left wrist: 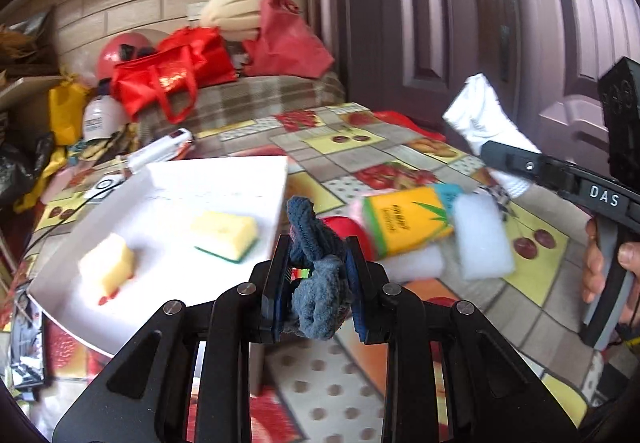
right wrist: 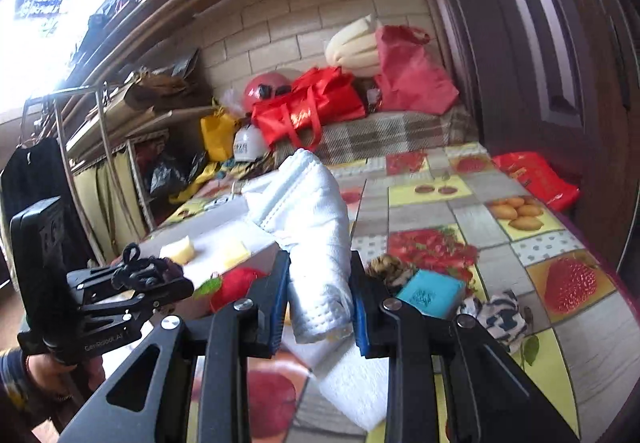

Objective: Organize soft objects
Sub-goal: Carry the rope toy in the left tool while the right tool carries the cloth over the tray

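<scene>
Your fruit-print vinyl tablecloth point(right wrist: 460, 203) carries a shallow white rectangular tray point(left wrist: 224, 179) with two yellow sponges point(left wrist: 224, 229) in it. The folded white waffle-weave towel point(right wrist: 316, 235) in your right gripper point(right wrist: 320, 303) is light and floppy; pinched low, its top flops over, so grip nearer mid-fold. The small bunched blue-grey knit cloth point(left wrist: 320, 279) is limp and compressible. Your left gripper point(left wrist: 318, 263) has clamped tight on it; both jaws are closed on fabric, lifted above the table.
</scene>
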Demonstrator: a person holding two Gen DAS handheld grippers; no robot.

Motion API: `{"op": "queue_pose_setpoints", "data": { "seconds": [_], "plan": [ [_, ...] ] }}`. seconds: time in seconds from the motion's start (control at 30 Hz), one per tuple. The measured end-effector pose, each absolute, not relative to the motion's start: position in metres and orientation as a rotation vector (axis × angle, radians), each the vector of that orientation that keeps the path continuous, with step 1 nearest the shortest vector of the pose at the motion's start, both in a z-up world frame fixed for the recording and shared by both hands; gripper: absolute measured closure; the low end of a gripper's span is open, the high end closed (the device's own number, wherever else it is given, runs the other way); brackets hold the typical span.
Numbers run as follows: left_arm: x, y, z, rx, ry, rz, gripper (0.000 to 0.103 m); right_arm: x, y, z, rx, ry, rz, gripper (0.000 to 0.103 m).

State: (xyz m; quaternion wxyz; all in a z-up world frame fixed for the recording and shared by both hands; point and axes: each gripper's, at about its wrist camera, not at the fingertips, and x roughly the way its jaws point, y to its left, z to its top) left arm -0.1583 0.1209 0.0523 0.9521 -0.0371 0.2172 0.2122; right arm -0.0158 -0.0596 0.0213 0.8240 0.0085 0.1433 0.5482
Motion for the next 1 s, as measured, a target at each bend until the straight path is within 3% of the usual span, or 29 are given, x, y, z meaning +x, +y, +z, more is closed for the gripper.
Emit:
{"op": "queue_pose_setpoints", "data": {
  "seconds": [0.7, 1.0],
  "plan": [
    [-0.173, 0.182, 0.048, -0.06, 0.431, 0.604, 0.078, -0.053, 0.013, 0.014, -0.148, 0.312, 1.219, 0.076],
    [-0.208, 0.233, 0.047, -0.241, 0.357, 0.726, 0.078, -0.069, 0.045, 0.009, -0.214, 0.301, 1.248, 0.076]
  ]
}}
